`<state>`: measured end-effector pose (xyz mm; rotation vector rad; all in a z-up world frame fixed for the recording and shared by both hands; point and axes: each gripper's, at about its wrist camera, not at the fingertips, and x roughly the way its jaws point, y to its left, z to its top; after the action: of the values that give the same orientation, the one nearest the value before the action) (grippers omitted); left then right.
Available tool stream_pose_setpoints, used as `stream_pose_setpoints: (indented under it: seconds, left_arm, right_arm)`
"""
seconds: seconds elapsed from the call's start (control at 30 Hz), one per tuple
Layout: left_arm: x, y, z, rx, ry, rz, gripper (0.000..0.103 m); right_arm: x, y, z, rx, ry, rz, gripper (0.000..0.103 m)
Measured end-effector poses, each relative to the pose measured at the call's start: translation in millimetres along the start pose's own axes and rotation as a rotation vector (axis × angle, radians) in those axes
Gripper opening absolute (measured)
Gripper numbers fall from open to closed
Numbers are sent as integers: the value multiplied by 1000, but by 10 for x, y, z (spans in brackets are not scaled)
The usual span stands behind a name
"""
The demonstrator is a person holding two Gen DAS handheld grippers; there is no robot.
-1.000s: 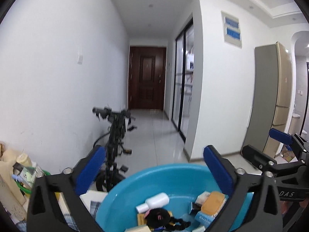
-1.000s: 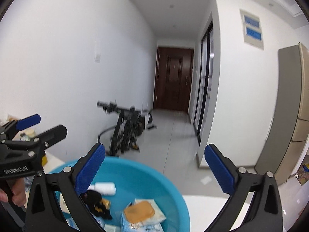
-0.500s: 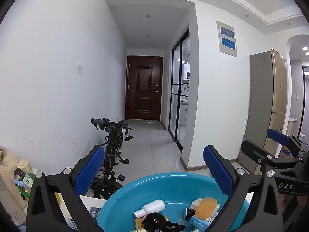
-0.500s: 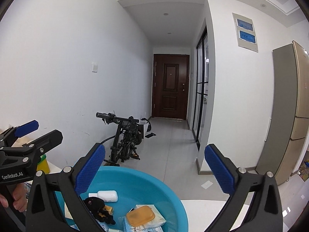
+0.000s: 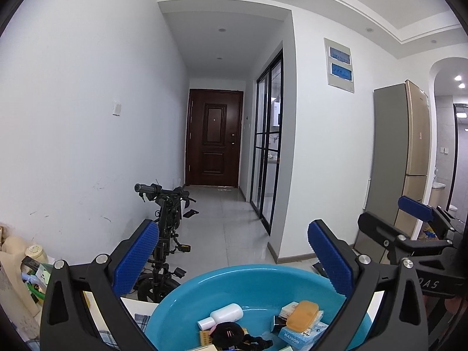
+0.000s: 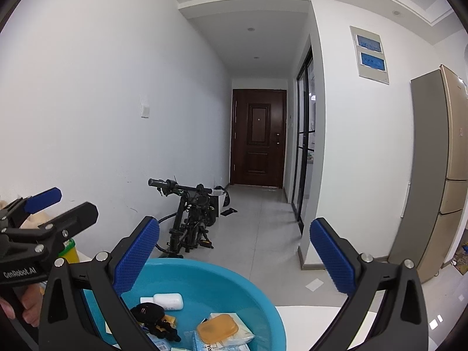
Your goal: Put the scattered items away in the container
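Observation:
A blue basin (image 5: pixel 234 270) fills the bottom of the left wrist view. In it lie a white bottle (image 5: pixel 223 314), an orange soap bar (image 5: pixel 302 313), a black hair tie (image 5: pixel 228 332) and small boxes. My left gripper (image 5: pixel 232 259) hangs open above its near side, holding nothing. At the right edge my right gripper (image 5: pixel 381 211) shows, also open. In the right wrist view the basin (image 6: pixel 204 278) lies low and left, with the bottle (image 6: pixel 168 301), soap (image 6: pixel 218 326) and hair tie (image 6: pixel 147 313). My right gripper (image 6: pixel 234 256) stands open and empty; my left gripper (image 6: pixel 77 201) is at the left.
A black bicycle (image 5: pixel 166 225) leans on the left wall beyond the table. A tall fridge (image 5: pixel 409 161) stands at the right and a dark door (image 5: pixel 215 140) ends the hallway. Clutter (image 5: pixel 29 263) crowds the table's left. White tabletop (image 6: pixel 310 321) shows right of the basin.
Both views have tilted upward, so the basin sits lower in frame and more ceiling shows. Both grippers stay open and empty.

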<state>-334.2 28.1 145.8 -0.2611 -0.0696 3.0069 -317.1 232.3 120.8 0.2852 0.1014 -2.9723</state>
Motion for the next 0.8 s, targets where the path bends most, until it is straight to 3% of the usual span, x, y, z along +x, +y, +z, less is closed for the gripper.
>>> stream_pose_setpoints:
  seconds: [0.17, 0.37, 0.7, 0.8]
  left_arm:
    - [-34, -100, -110, 52, 137, -20, 103]
    - [-458, -78, -95, -38, 98, -15, 103]
    - [-1111, -170, -298, -5, 152, -5, 103]
    - [-1334, -208, -462, 1, 211, 6, 103]
  right_arm:
    - [-8, 54, -89, 15, 102, 46, 102]
    - [-415, 53, -120, 41, 97, 51, 102]
    - [-1132, 38, -350, 47, 122, 20, 102]
    - [-1344, 81, -541, 47, 211, 12, 102]
